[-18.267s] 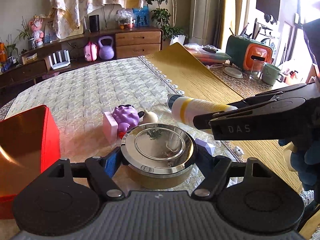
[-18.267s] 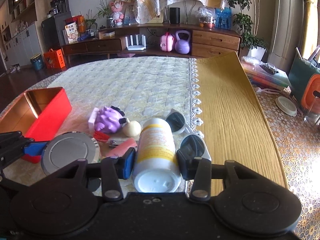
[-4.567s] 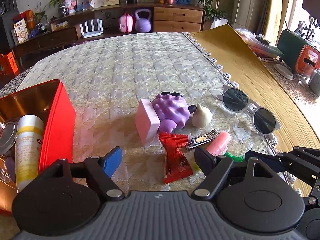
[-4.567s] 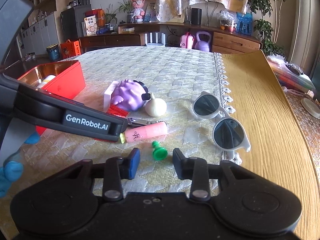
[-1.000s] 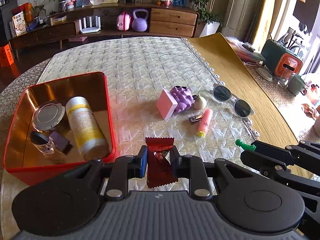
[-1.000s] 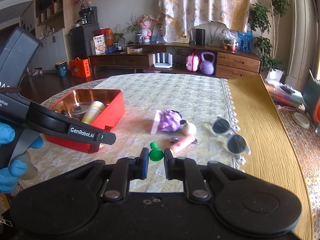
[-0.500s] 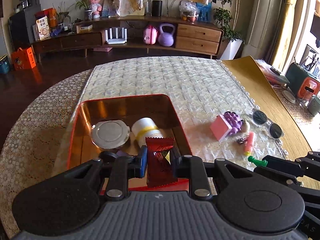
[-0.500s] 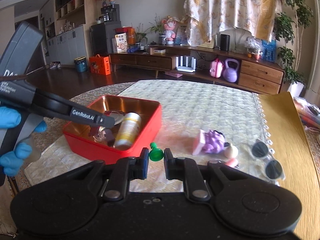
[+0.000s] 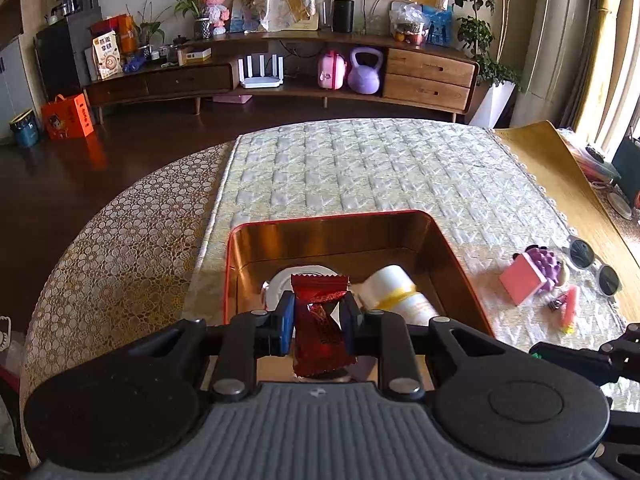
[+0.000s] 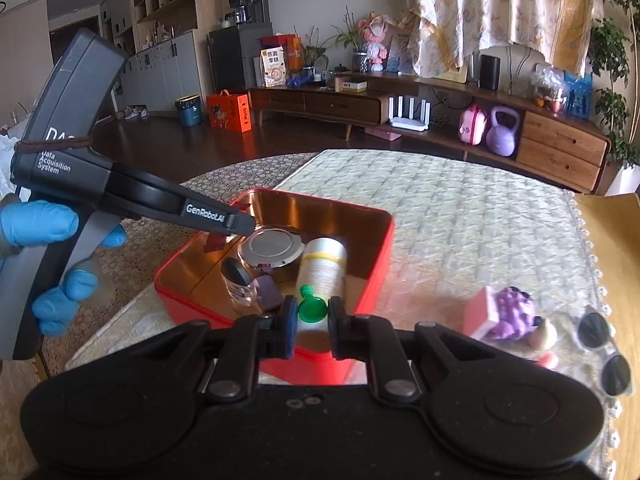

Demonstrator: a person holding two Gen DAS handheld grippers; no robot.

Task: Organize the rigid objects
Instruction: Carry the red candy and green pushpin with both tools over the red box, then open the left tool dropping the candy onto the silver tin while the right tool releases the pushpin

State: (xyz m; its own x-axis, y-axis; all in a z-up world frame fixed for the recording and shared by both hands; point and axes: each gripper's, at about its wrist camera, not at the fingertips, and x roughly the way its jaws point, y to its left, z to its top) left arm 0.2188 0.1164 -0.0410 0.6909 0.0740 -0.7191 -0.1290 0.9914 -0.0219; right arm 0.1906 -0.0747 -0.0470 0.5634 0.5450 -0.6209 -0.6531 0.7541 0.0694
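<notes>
Both claws have swung from the scattered items to above the open red metal tin [image 10: 372, 272], the left claw [image 9: 318, 316] clamping a crinkly red foil sachet [image 9: 320, 320], the right claw [image 10: 313, 314] pinching a small green plastic peg [image 10: 311, 307]; next, releasing both inside the tin.

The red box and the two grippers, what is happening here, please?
A person with blue gloves is tidying small things into the red box. The left gripper holds a red candy wrapper above the box, and the right gripper holds a small green piece near its edge. A white bottle and a round metal tin lie inside already. The sunglasses, a purple toy and a pink block wait on the table.
</notes>
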